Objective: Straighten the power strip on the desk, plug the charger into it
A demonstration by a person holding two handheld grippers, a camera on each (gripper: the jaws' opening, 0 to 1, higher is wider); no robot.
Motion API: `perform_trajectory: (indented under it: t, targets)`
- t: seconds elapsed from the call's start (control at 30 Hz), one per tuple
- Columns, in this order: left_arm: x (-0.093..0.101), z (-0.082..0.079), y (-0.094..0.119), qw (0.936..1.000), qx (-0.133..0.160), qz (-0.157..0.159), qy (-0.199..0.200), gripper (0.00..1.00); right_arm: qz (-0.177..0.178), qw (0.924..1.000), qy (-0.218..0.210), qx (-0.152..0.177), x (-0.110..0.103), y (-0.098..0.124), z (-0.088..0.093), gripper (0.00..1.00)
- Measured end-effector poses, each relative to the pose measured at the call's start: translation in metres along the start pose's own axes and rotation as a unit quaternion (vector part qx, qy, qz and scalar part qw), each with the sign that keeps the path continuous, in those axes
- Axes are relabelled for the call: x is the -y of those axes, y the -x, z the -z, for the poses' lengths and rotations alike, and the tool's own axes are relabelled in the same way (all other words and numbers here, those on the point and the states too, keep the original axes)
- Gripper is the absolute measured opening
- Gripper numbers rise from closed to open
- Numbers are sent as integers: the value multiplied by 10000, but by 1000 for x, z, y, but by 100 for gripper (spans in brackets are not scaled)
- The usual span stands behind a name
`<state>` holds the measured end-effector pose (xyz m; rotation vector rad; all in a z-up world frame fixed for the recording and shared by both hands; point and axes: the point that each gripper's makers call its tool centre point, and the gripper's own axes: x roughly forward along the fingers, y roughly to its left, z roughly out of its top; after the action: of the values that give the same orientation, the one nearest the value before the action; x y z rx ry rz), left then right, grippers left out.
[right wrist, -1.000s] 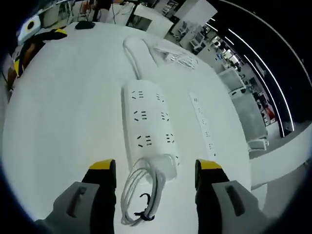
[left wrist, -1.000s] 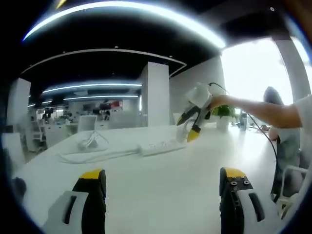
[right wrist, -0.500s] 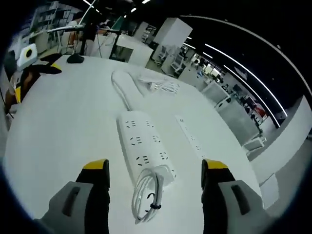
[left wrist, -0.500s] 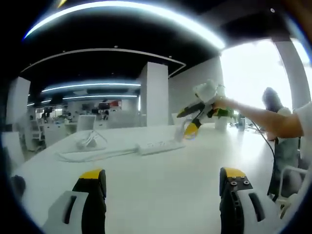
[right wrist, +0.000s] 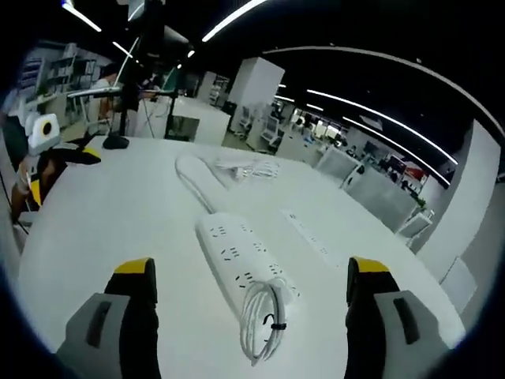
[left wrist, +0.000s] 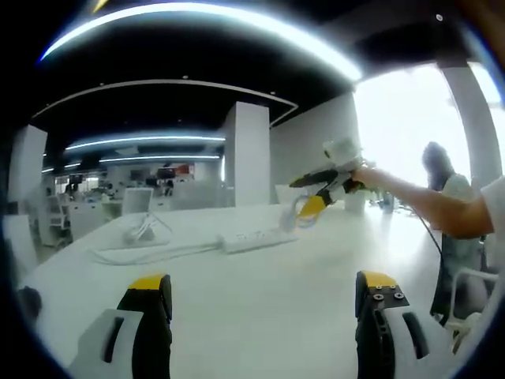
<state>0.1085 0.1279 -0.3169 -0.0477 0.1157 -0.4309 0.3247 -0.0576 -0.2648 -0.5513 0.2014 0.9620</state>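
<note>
The power strip [right wrist: 246,264], a long white rigid bar with several rows of sockets, is lying flat on the white desk [right wrist: 110,213], running away from the right gripper [right wrist: 248,328] at a slant. Its thick white cord [right wrist: 192,180] is curving off from the far end. A bundle of thin white cable [right wrist: 264,324], bound with a dark tie, is resting against and partly on the near end of the power strip. A second, slimmer strip [right wrist: 309,235] is lying just beside it, apart and roughly parallel. More loose white cabling [right wrist: 248,168] is sitting farther back.

The power strip is probably light, stiff and smooth-cased, so it is likely sliding easily under a push; gripping across its narrow width near one end should be giving the best leverage for turning it. The coiled cable is soft and liable to drag or snag.

The right gripper is standing wide open, holding nothing, its yellow-tipped jaws flanking the strip's near end from above. The left gripper [left wrist: 260,312] is likewise spread wide and empty, hovering low over bare desk [left wrist: 260,260], well apart from the power strip [left wrist: 256,238]. From the left gripper view, the right gripper [left wrist: 316,193] is poised above the strip's end.
</note>
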Motion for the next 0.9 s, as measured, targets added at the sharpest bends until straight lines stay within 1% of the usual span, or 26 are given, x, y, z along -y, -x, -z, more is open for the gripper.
perform_trajectory:
  t: [0.1, 0.2, 0.23, 0.27, 0.3, 0.33, 0.4, 0.5, 0.57, 0.63, 0.7, 0.8, 0.9]
  targets:
    - [-1, -1, 0, 10000, 8, -17, -15, 99, 47, 9997, -172, 194, -2, 8, -5, 100]
    - [-2, -1, 0, 10000, 10, -24, -6, 99, 97, 9991, -269, 314, -1, 14, -8, 100]
    - [-2, -1, 0, 10000, 10, -27, -4, 99, 74, 9987, -340, 379, -2, 17, -10, 100]
    - [-2, 0, 0, 10000, 9, -26, -2, 99, 15, 9975, -496, 498, -5, 18, -13, 100]
    - [-2, 0, 0, 10000, 5, -21, -2, 99, -41, 9959, -665, 605, -8, 21, -16, 100]
    - [-2, 0, -1, 10000, 0, -17, -3, 99, -42, 9933, -840, 797, -8, 25, -20, 100]
    - [-1, 0, -1, 10000, 0, -8, -8, 99, -76, 9900, -1021, 970, -9, 32, -23, 100]
    - [-1, 0, -1, 10000, -8, 0, -11, 99, -93, 9872, -1159, 1094, -11, 40, -24, 100]
    - [-2, -1, -2, 10000, 2, 0, -3, 99, -156, 9819, -1345, 1321, -13, 46, -28, 100]
    - [-2, -1, -2, 10000, 7, 2, 0, 99, -172, 9781, -1456, 1478, -16, 52, -29, 100]
    - [-2, -1, -3, 10000, 6, 7, -3, 99, -169, 9753, -1553, 1564, -16, 57, -28, 100]
    - [-2, -1, -3, 10000, 8, 19, -9, 99, -198, 9726, -1619, 1658, -23, 64, -26, 100]
    - [-2, -1, -3, 10000, 0, 25, -2, 99, -120, 9737, -1546, 1669, -28, 68, -24, 100]
